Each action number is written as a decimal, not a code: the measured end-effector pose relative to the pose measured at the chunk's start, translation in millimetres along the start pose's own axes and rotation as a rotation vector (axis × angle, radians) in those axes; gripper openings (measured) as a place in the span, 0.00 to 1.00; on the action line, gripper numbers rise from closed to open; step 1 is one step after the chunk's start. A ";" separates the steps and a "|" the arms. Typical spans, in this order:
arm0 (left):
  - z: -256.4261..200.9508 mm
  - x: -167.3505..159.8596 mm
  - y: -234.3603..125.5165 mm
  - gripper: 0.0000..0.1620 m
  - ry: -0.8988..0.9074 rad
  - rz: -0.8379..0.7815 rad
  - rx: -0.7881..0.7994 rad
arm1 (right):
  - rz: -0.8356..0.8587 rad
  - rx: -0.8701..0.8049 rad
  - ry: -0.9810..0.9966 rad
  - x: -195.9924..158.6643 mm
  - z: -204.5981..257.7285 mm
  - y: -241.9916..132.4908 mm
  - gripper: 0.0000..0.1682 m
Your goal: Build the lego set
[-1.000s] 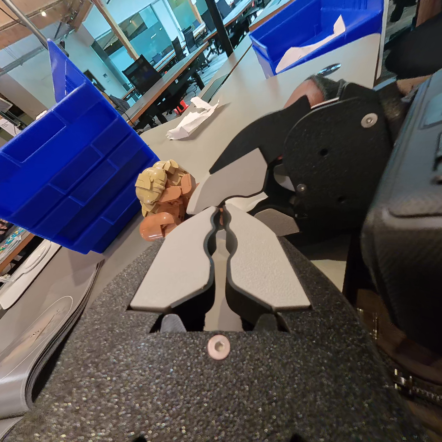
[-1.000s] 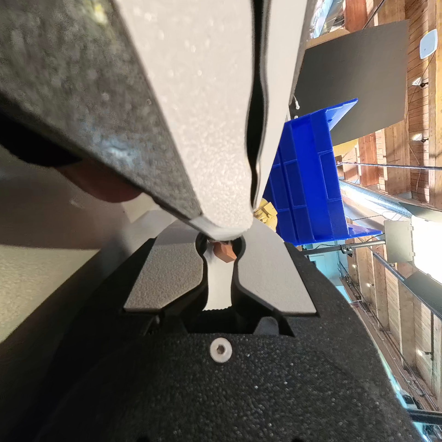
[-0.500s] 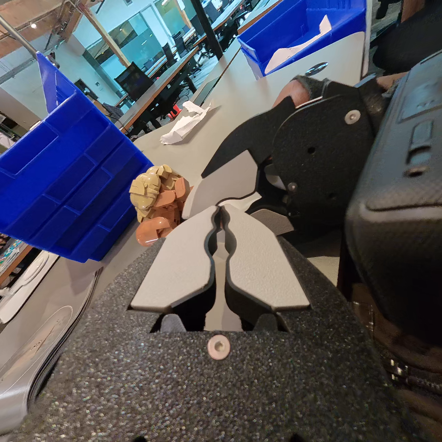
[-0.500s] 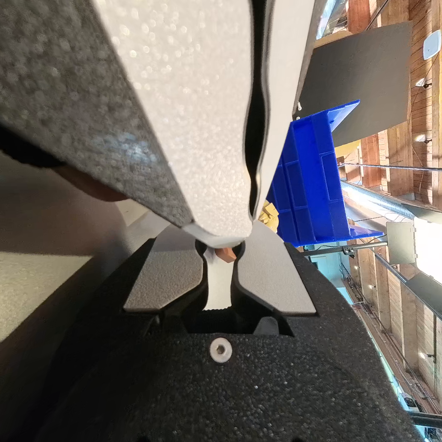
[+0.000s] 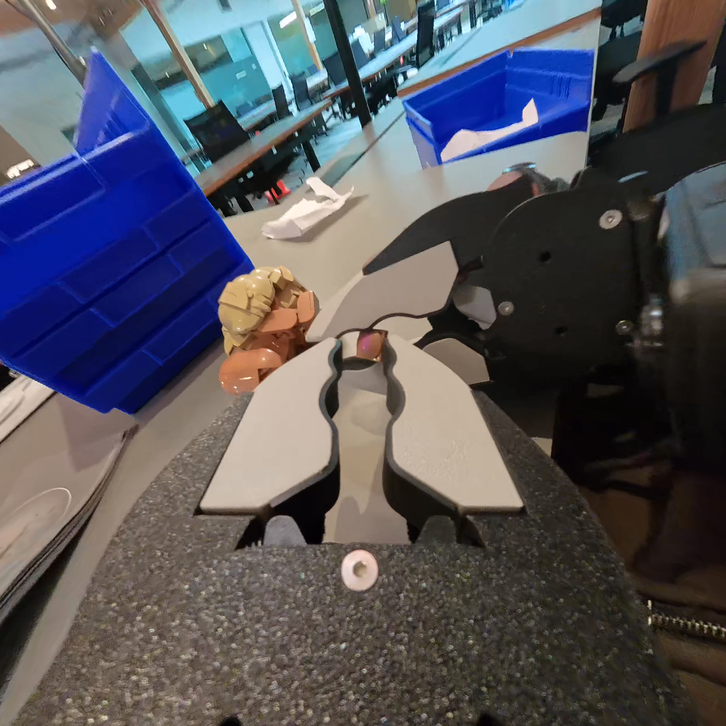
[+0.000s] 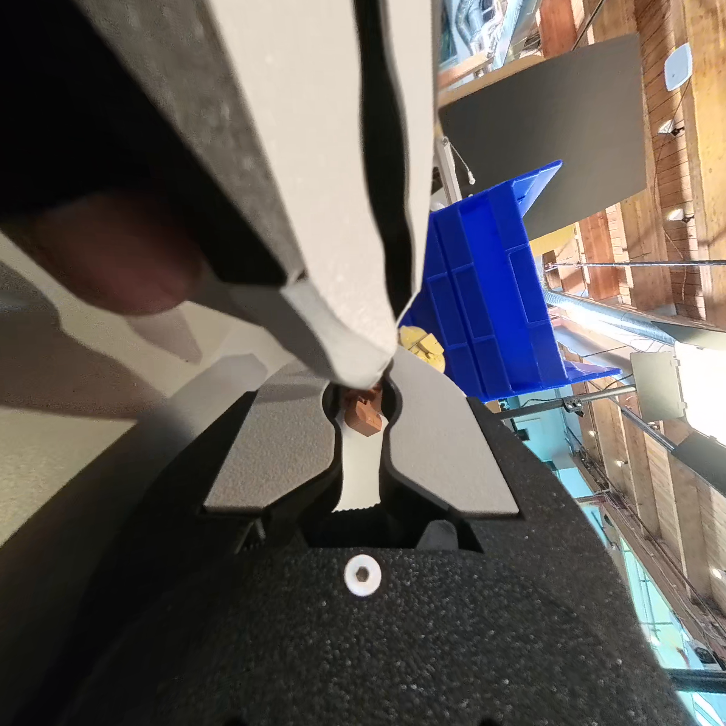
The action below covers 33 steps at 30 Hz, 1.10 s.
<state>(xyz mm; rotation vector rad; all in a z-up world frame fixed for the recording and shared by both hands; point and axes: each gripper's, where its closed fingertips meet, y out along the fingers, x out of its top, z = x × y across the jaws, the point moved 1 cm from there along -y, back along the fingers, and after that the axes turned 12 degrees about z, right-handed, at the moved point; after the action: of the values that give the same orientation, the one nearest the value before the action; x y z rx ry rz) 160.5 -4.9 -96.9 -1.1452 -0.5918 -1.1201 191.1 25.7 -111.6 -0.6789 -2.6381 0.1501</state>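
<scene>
Small brown brick [image 5: 367, 345], seemingly unmarked, between left hand-held gripper [image 5: 363, 345] fingertips.

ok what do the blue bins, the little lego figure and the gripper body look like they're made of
Blue bin: looks like rigid moulded plastic, with ribbed walls and a slight sheen.
Lego figure: glossy tan and brown plastic, with highlights on the curved pieces.
Left gripper: body looks like speckled, grainy black plastic, possibly printed; matte grey finger faces.
</scene>
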 end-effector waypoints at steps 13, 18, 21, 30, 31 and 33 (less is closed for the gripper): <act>-3.6 -3.4 9.0 0.09 -0.030 0.052 -0.081 | -0.041 -0.017 -0.002 6.1 0.0 -2.7 0.10; -0.4 0.5 4.1 0.09 -0.116 0.013 -0.140 | -0.057 -0.050 0.018 7.6 -5.0 -4.3 0.10; 1.2 5.7 -1.5 0.08 -0.227 -0.034 -0.217 | -0.060 -0.068 0.031 7.8 -8.4 -5.0 0.12; -0.1 17.0 -8.9 0.08 -0.458 -0.131 -0.417 | -0.139 -0.132 0.081 15.6 -21.7 -17.1 0.13; -0.4 17.1 -8.6 0.08 -0.460 -0.130 -0.421 | -0.146 -0.133 0.087 16.6 -21.9 -18.0 0.13; -4.3 19.3 -9.2 0.08 -0.473 -0.138 -0.457 | -0.157 -0.134 0.096 19.2 -22.2 -19.6 0.12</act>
<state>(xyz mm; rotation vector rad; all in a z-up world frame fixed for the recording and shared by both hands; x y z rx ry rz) 158.6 -16.3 -78.4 -1.8146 -0.8112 -1.1383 176.5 17.9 -80.5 -0.5047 -2.6125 -0.1027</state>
